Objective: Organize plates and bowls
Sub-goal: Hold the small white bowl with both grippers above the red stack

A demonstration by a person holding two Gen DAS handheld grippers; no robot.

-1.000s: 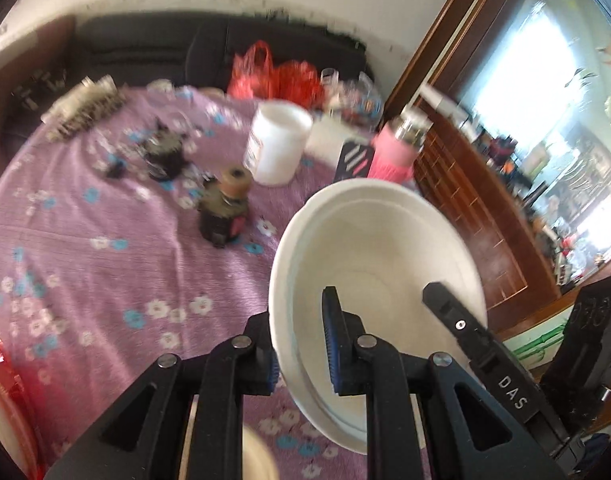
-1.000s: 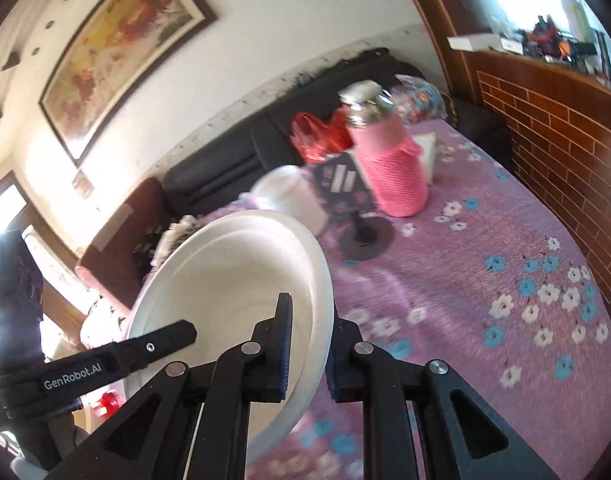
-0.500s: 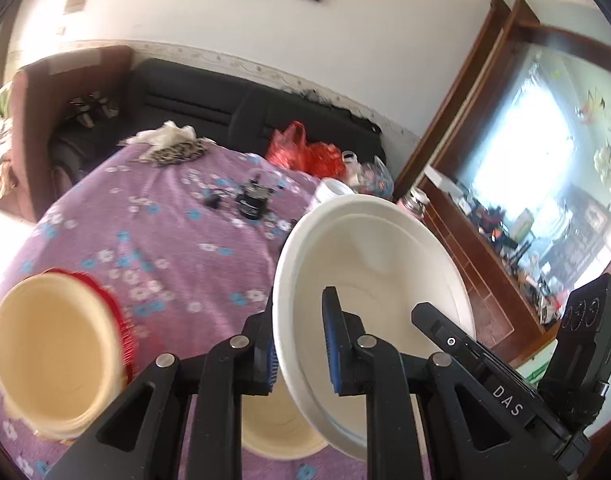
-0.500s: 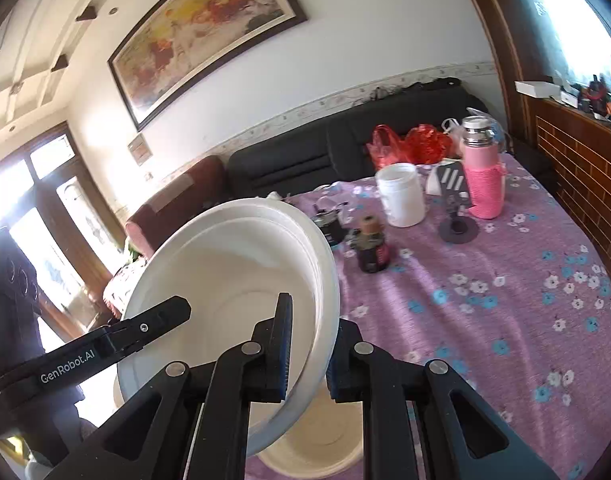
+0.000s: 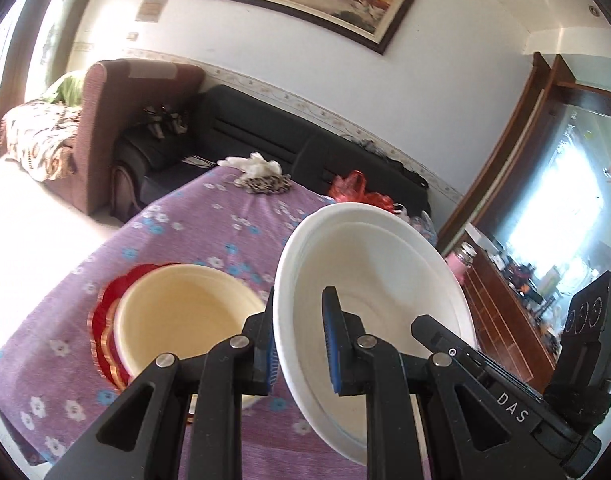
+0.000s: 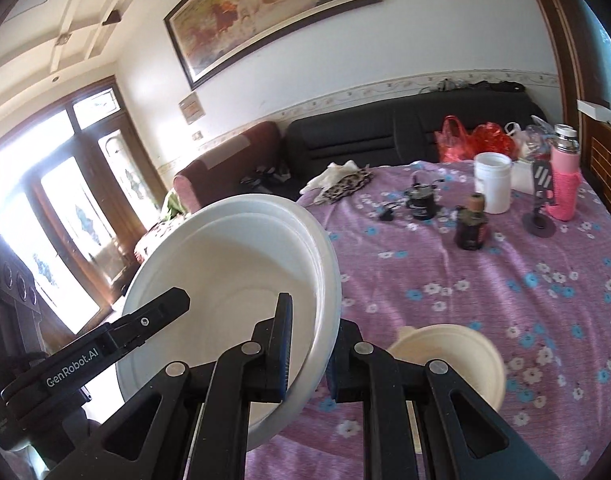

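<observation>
A large white bowl (image 5: pixel 377 276) hangs in the air above the table, held from both sides. My left gripper (image 5: pixel 298 340) is shut on its left rim. My right gripper (image 6: pixel 310 350) is shut on the opposite rim of the same white bowl (image 6: pixel 233 264). Below and left of it, a cream bowl (image 5: pixel 185 312) sits on a red scalloped plate (image 5: pixel 101 320) on the purple flowered tablecloth (image 5: pixel 193 224). The right wrist view shows a cream bowl (image 6: pixel 457 348) low beside my right finger.
At the table's far end stand a white jar (image 6: pixel 492 186), a pink-sleeved bottle (image 6: pixel 563 184), a dark jar with a cork lid (image 6: pixel 471 222), a small black stand (image 6: pixel 539 216) and red bags (image 6: pixel 471 138). A leopard cloth (image 5: pixel 263 184) lies near the sofa-side edge.
Both grippers have carried the white bowl up and back toward the near end of the table. The cream bowl on the red plate has come into view under its left side.
</observation>
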